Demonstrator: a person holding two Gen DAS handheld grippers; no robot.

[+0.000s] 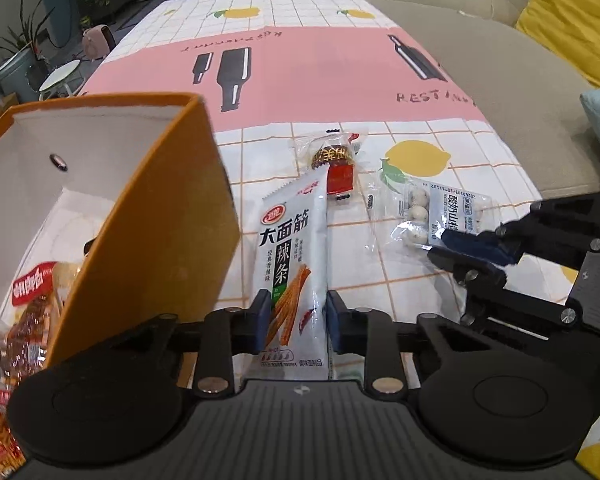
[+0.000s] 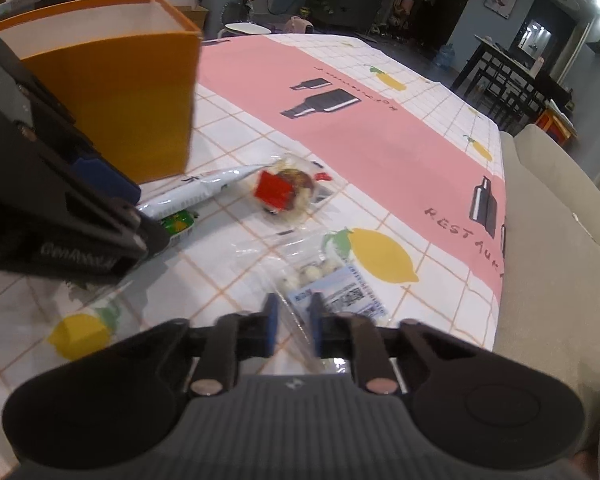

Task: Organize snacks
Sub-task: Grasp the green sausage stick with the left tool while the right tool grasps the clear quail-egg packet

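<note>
My left gripper (image 1: 296,322) is shut on a white spicy-strip packet (image 1: 294,264), just right of the orange box (image 1: 156,220). The box holds several snack packs (image 1: 28,320). My right gripper (image 2: 294,326) is shut on the near clear edge of a yogurt-ball packet (image 2: 331,288) that lies on the tablecloth; it also shows in the left wrist view (image 1: 465,250) at the packet (image 1: 431,208). A clear-wrapped red snack (image 1: 337,160) lies between them, also in the right wrist view (image 2: 288,192). The white packet (image 2: 204,190) and left gripper (image 2: 112,200) show there too.
The table wears a pink and white checked cloth with lemons (image 1: 339,68). A beige sofa (image 1: 519,92) with a yellow cushion (image 1: 575,16) runs along the right edge. A white stool (image 1: 62,78) and plants stand past the far left.
</note>
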